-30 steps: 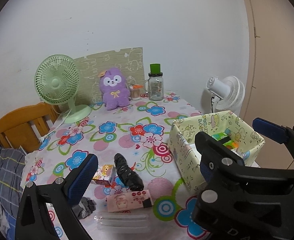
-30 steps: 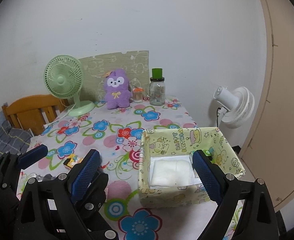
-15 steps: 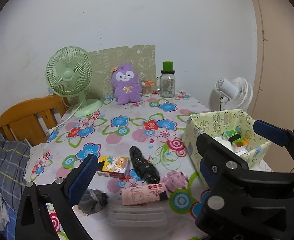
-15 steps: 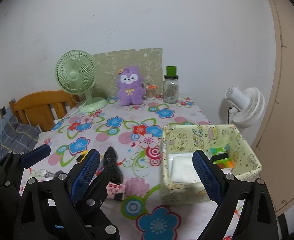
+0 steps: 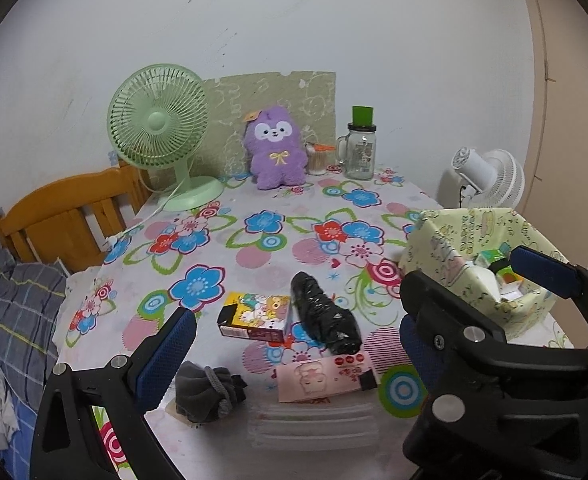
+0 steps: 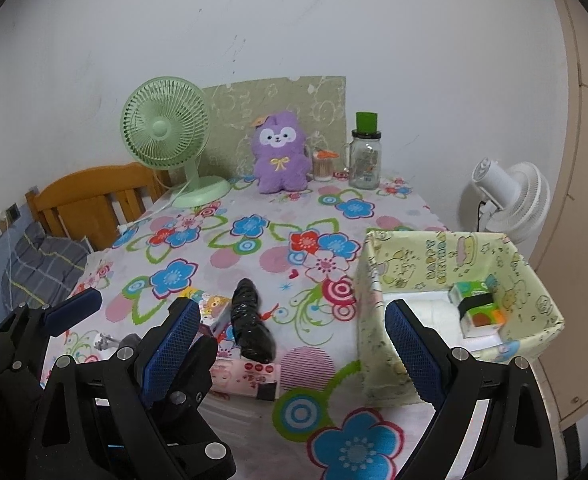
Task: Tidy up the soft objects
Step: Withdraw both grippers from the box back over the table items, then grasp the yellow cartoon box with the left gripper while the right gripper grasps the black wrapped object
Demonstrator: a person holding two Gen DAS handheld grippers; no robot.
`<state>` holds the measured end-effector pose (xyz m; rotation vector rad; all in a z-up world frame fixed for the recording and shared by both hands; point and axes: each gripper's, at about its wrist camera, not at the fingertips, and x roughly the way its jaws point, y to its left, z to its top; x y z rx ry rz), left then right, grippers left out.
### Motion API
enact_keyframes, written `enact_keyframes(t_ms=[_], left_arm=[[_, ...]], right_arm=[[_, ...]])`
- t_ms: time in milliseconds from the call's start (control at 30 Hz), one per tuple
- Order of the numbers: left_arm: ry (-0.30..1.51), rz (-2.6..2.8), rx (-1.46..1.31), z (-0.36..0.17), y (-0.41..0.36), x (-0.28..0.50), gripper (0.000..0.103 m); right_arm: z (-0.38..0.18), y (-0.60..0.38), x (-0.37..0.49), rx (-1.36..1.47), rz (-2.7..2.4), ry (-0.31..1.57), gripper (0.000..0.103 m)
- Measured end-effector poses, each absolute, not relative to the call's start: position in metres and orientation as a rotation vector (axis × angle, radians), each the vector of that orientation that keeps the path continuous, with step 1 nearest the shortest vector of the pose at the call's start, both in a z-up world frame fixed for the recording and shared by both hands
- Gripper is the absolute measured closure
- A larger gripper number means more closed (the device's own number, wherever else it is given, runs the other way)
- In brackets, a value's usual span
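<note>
Soft objects lie in a loose cluster near the front edge of the worktop (image 5: 254, 184), which is covered by a flowered cloth: a grey bundled cloth (image 5: 208, 394) sits at the front left, a pink pack with a cartoon face (image 5: 323, 376) lies flat just right of it, a black crinkled bundle (image 5: 325, 314) lies behind the pink pack with its near end just beside it, and a small picture box (image 5: 256, 316) lies touching the black bundle's left side. A clear flat plastic item (image 5: 305, 424) lies in front of the pink pack at the worktop's near edge. On the right side stands a pale yellow printed fabric bin (image 6: 445, 256), open at the top; inside it lie a white padded pack (image 6: 433, 308) on the bottom and a green and orange small pack with a black band (image 6: 479, 310) against its right wall. The left claw (image 5: 290, 344) hangs above the cluster with its blue-padded fingers spread wide and nothing between them. The right claw (image 6: 290, 340) hangs over the gap between the cluster and the bin, its fingers also spread wide and empty. At the back of the worktop stand a green desk fan (image 5: 160, 132), a purple plush toy (image 5: 276, 148), a glass jar with a green lid (image 5: 361, 144) and a patterned board (image 5: 278, 96) leaning on the wall. A white fan (image 6: 509, 200) stands beyond the worktop's right edge, and a wooden headboard (image 5: 66, 216) shows at the left.
</note>
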<state>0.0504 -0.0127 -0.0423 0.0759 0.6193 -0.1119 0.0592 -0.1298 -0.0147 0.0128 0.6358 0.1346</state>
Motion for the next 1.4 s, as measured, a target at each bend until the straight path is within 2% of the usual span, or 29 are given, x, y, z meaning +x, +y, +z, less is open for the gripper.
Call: enact_keyframes(t_ms=[467, 767, 933, 1167, 1400], left_arm=[[0.686, -0.089, 0.054, -0.065, 0.01, 0.074, 0.0], [0.721, -0.082, 0.054, -0.078, 0.016, 0.092, 0.0], [0.745, -0.081, 0.056, -0.086, 0.018, 0.102, 0.0], [0.779, -0.078, 0.06, -0.098, 0.021, 0.115, 0.001], [0.814, -0.069, 0.06, -0.11, 0.024, 0.128, 0.001]], right_arm=[[-0.036, -0.108, 0.084, -0.01, 0.157, 0.701, 0.008], [-0.05, -0.098, 0.102, -0.025, 0.176, 0.744, 0.012], [-0.058, -0.094, 0.113, -0.029, 0.197, 0.776, 0.018], [-0.072, -0.089, 0.127, -0.036, 0.207, 0.82, 0.02], [-0.085, -0.082, 0.141, -0.038, 0.237, 0.867, 0.027]])
